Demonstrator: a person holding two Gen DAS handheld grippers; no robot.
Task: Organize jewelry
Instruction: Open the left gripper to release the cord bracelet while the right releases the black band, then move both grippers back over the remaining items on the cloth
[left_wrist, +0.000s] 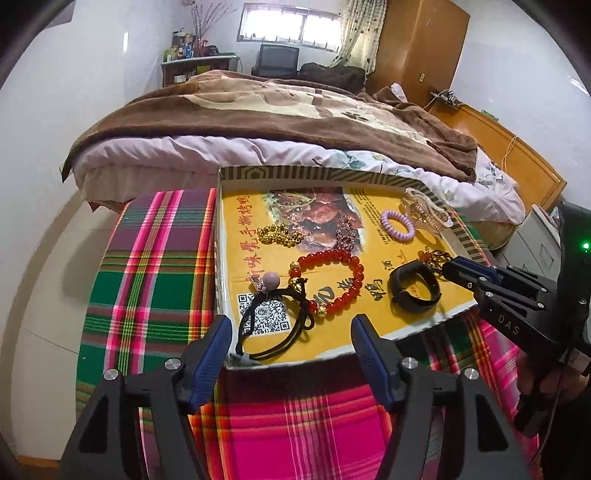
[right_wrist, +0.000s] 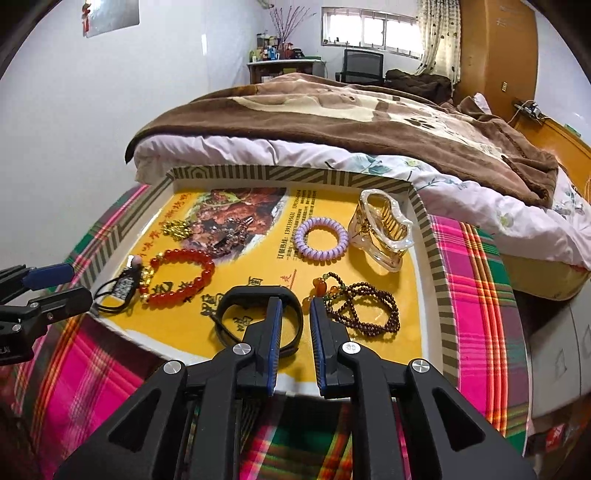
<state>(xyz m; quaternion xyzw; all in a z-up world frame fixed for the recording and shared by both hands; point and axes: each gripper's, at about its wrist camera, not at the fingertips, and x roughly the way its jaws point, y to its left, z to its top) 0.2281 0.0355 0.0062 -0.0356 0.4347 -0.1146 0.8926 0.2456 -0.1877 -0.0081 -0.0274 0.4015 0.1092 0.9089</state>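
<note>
The jewelry lies spread in a shallow box tray (right_wrist: 439, 273) on the plaid-covered bench (left_wrist: 155, 280), just in front of the bed (left_wrist: 258, 122). Nearest my left gripper (left_wrist: 291, 343) are a black hair tie (left_wrist: 273, 325) with a pale bead and a red bead bracelet (left_wrist: 332, 280); I judge both light, the tie soft and floppy, the beads hard and likely to roll under the pads, so I would pinch across the cord or one strand, not the whole loop. My left gripper stands released, wide, with nothing between its pads. My right gripper (right_wrist: 295, 325) is only narrowly parted and empty, poised over the black wristband (right_wrist: 258, 317), beside the brown bead necklace (right_wrist: 362, 306). The band looks springy and easiest to take by its strap edge. Farther back sit a lilac coil hair tie (right_wrist: 321, 240), a clear claw clip (right_wrist: 384, 236), probably brittle, and gold beads (right_wrist: 177, 229).
</note>
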